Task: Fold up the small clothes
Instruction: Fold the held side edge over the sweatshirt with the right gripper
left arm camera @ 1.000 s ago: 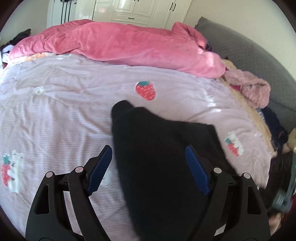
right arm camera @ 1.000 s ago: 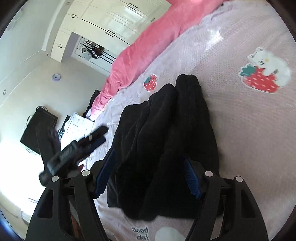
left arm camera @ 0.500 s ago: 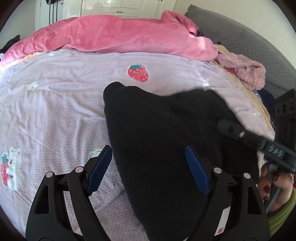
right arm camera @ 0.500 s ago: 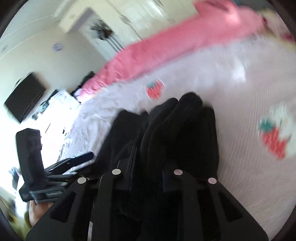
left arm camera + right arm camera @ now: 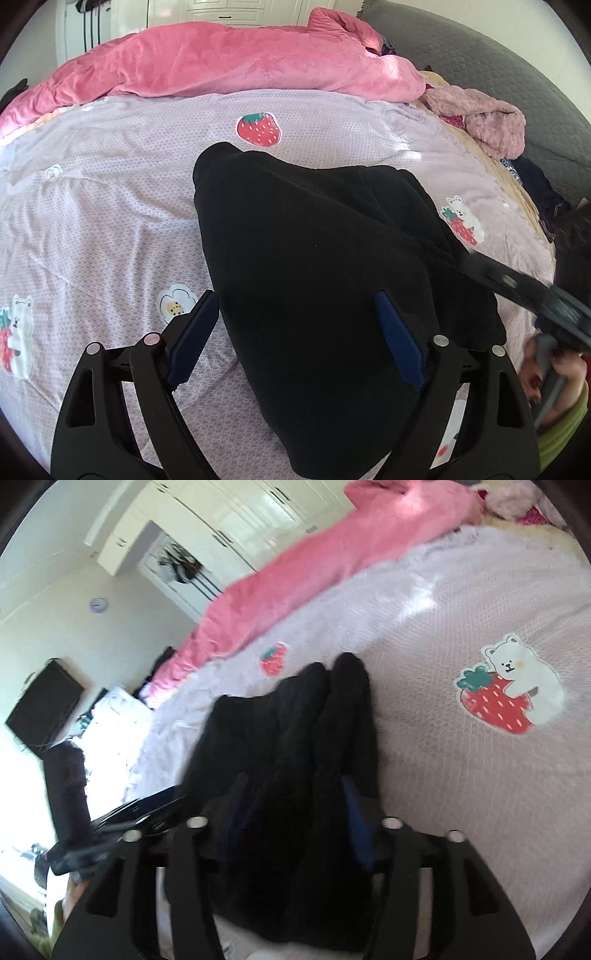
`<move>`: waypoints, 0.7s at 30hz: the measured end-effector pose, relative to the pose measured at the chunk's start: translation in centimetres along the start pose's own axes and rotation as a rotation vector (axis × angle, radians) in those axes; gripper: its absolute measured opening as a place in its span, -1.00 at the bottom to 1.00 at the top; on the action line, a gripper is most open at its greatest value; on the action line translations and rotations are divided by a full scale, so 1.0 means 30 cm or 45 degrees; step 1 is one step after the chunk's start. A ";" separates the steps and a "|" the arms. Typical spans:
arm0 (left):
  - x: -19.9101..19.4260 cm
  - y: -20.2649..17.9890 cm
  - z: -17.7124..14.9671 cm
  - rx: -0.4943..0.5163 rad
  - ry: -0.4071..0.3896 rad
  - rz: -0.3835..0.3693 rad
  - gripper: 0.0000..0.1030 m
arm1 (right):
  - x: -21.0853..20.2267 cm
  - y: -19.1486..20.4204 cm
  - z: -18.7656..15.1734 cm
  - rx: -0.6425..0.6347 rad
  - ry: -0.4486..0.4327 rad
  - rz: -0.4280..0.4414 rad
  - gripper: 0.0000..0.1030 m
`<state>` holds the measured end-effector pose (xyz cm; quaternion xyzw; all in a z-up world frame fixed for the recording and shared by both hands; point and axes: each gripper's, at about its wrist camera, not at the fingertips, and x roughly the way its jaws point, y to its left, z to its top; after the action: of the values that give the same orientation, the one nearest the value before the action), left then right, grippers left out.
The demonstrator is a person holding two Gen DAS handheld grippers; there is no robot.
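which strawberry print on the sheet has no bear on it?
The lone strawberry just beyond the black garment's far tip; the other strawberries each have a white bear.

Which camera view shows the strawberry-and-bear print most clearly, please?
The right wrist view: the strawberry-and-bear print is large and unobstructed there. In the left wrist view it appears smaller, beside the black garment.

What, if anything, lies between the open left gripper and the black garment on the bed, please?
Nothing visible does. The left gripper is open right over the black garment, which lies on the lilac bedspread with no other item on top. The right gripper is off at the garment's right edge, not in the path.
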<state>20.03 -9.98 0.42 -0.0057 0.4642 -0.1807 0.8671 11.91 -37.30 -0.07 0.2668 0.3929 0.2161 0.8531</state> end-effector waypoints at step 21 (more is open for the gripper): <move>-0.063 -0.028 -0.069 0.048 -0.002 -0.024 0.67 | -0.021 0.033 -0.148 -0.035 -0.002 -0.145 -0.33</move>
<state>17.13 -9.84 0.92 0.0062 0.4598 -0.1976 0.8657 7.89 -35.65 -1.54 0.2326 0.4037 0.1722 0.8679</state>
